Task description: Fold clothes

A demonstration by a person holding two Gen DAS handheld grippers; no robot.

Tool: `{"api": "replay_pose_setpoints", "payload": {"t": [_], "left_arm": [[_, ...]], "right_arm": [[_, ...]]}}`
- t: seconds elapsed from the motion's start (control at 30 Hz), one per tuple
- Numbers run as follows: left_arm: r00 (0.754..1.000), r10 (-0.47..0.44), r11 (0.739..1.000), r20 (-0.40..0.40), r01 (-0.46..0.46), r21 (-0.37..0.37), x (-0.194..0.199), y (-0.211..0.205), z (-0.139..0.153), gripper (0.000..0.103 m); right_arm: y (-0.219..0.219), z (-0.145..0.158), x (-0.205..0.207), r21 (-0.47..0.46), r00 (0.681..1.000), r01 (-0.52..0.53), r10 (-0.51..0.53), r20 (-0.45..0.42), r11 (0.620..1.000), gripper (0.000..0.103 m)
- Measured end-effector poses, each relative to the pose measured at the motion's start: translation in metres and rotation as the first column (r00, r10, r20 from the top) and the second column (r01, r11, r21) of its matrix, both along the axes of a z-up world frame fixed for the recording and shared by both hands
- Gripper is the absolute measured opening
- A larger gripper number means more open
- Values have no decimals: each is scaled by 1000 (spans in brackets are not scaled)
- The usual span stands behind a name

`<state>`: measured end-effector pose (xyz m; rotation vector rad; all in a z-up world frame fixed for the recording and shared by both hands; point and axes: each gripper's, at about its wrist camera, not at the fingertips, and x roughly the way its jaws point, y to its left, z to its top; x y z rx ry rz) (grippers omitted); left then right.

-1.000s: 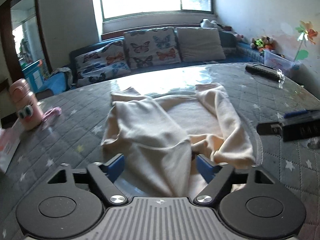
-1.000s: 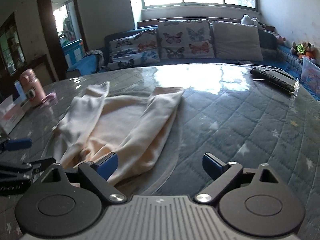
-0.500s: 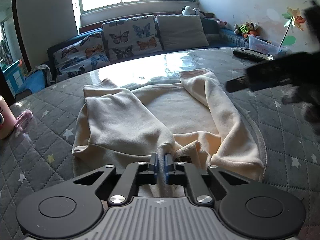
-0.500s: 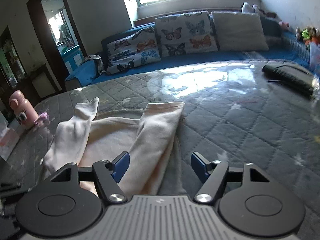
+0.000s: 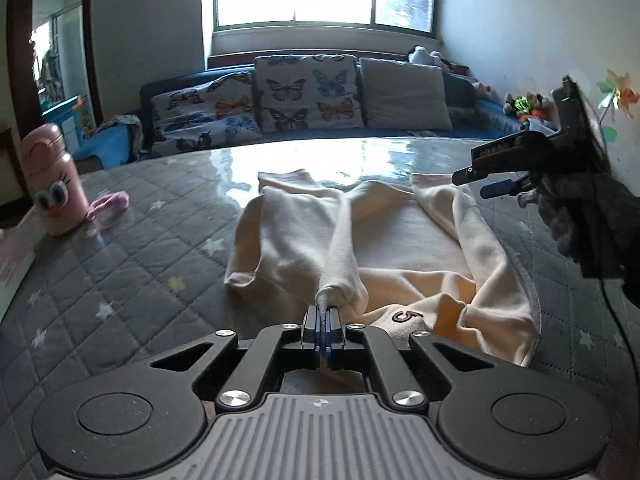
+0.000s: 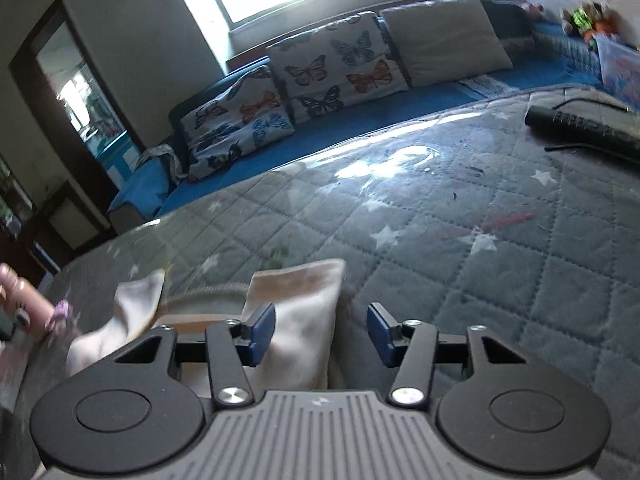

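Note:
A cream sweatshirt (image 5: 408, 240) lies spread on the grey quilted table (image 5: 120, 264), sleeves folded inward. My left gripper (image 5: 323, 334) is shut on the sweatshirt's near hem and lifts a ridge of cloth off the table. My right gripper (image 6: 321, 332) is open, its blue pads either side of the far end of the right sleeve (image 6: 300, 320), just above it. In the left wrist view the right gripper (image 5: 492, 178) hovers at the sleeve's far right end, held by a gloved hand.
A pink cartoon bottle (image 5: 56, 184) and a pink cloth (image 5: 108, 204) stand at the table's left. A black remote-like object (image 6: 580, 128) lies at the far right. A sofa with butterfly cushions (image 5: 308, 96) runs behind the table.
My left gripper closed on the hem and raised it, pulling up a ridge of cloth. My right gripper moved forward to the far sleeve end, staying open.

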<state>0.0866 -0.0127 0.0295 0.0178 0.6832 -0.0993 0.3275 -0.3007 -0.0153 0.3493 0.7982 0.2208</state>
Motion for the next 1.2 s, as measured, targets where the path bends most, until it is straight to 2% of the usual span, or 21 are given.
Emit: {"api": "replay_pose_setpoints", "payload": {"t": [0.07,0.1,0.13,0.23,0.37,0.5,0.67,0.73,0.77,0.9,1.2], "left_arm": [[1000,4,1000,-3,-4,-10,-4,3,1,3],[1000,5,1000,-6,-5,-15,-7,4,1,3],[1000,6,1000,-9,-6,-16,-8,4,1,3],[1000,7,1000,-7,-7,-17,-14,7,3,2],[1000,5,1000,13,-5,-26,-16,8,10,3],[999,-3,999,41,4,-34,-23,8,17,2],[999,-11,999,48,13,-42,-35,7,19,2],[999,-16,999,42,18,-41,-40,7,18,2],[999,-15,999,36,17,-43,-43,8,17,2],[1000,-7,999,7,7,-54,-51,15,12,2],[999,-15,998,-45,12,-67,-46,24,0,2]], "right_arm": [[-2,-6,11,36,1000,5,-5,-18,999,40],[-3,-8,15,50,1000,6,-5,-23,999,33],[-3,-11,17,57,1000,8,-6,-25,998,22],[-3,-11,18,60,1000,9,-8,-19,998,10],[-6,5,3,0,999,27,-27,48,1000,4],[-28,29,-22,-5,994,31,-30,105,1000,1],[-45,44,-41,-13,993,17,-16,118,1000,2],[-47,42,-40,10,994,12,-13,104,1000,7],[-46,39,-37,31,996,8,-10,90,1000,7],[-35,21,-18,78,999,-10,6,47,997,24],[-1,-14,22,72,999,-53,54,-2,996,25]]}}
